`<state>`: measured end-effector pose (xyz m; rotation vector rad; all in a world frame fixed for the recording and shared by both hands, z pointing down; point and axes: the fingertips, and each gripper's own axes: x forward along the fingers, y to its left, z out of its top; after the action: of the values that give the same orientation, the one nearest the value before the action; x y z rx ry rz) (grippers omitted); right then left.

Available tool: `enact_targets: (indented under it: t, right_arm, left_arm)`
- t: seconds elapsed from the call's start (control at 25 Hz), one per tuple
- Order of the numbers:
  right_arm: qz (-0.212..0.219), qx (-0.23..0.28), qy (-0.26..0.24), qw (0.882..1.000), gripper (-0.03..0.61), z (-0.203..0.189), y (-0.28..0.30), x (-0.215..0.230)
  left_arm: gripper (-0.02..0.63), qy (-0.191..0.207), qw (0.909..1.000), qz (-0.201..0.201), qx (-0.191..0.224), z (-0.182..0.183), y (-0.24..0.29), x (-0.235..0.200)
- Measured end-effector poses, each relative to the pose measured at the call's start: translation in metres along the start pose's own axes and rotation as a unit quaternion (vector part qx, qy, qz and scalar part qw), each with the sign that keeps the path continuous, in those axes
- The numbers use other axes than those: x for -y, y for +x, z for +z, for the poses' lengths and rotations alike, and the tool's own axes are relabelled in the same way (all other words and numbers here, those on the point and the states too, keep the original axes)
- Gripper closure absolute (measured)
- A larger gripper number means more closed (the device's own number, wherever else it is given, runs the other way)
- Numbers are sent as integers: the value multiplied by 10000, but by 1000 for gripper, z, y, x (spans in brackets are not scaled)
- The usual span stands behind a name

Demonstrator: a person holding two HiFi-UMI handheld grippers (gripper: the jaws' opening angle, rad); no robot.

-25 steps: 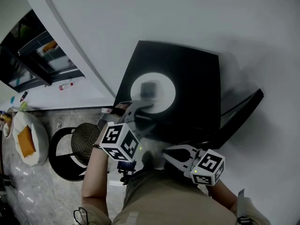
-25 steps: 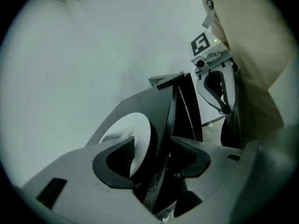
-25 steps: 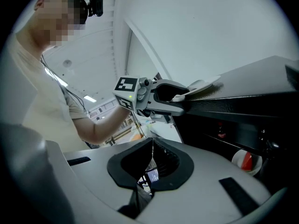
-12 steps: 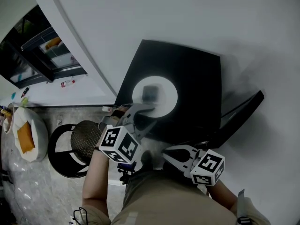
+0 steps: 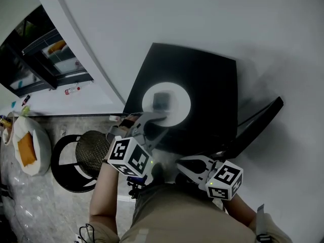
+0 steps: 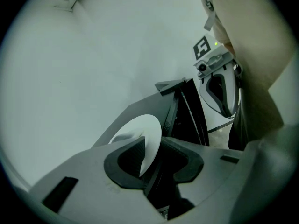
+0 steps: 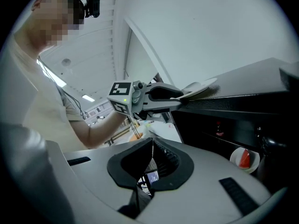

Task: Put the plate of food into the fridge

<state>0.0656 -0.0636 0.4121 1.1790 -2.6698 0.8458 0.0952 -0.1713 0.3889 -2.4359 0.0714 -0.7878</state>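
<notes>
Pinching the near rim of the white plate, which carries dark food atop the black fridge, the left gripper has just been closing its jaws to lift it, while the right gripper hangs closed and empty near the open fridge door.

1 fridge. On the fridge's top: 1 plate carrying 1 grey food piece. Left of the fridge: 1 stool, 1 dish holding 1 orange piece, and 1 bottle.
</notes>
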Motion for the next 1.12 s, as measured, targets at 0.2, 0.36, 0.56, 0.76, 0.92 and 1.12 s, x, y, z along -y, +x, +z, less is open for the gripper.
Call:
enact_targets:
  t: [0.2, 0.36, 0.56, 0.76, 0.92, 1.12]
  right_arm:
    - [-72, 267, 367, 9989, 557, 9, -4, 7]
    - [-267, 642, 1009, 9925, 557, 18, -6, 23]
    - [-235, 1117, 1716, 9785, 557, 36, -8, 35]
    - [-226, 1461, 2222, 9637, 554, 47, -7, 42]
    - [-430, 1772, 2520, 9504, 472, 56, -8, 47]
    - [-450, 2086, 2833, 9350, 456, 66, -7, 50]
  left_arm:
    - [509, 1, 10000, 13, 72, 4, -5, 4]
    - [511, 7, 10000, 26, 71, 5, -7, 8]
    - [512, 59, 9999, -47, 104, 7, -13, 13]
    - [512, 84, 9997, -126, 211, 9, -19, 18]
    - [512, 123, 9993, -213, 296, 8, -25, 21]
    - [512, 200, 9983, -360, 424, 9, -30, 25]
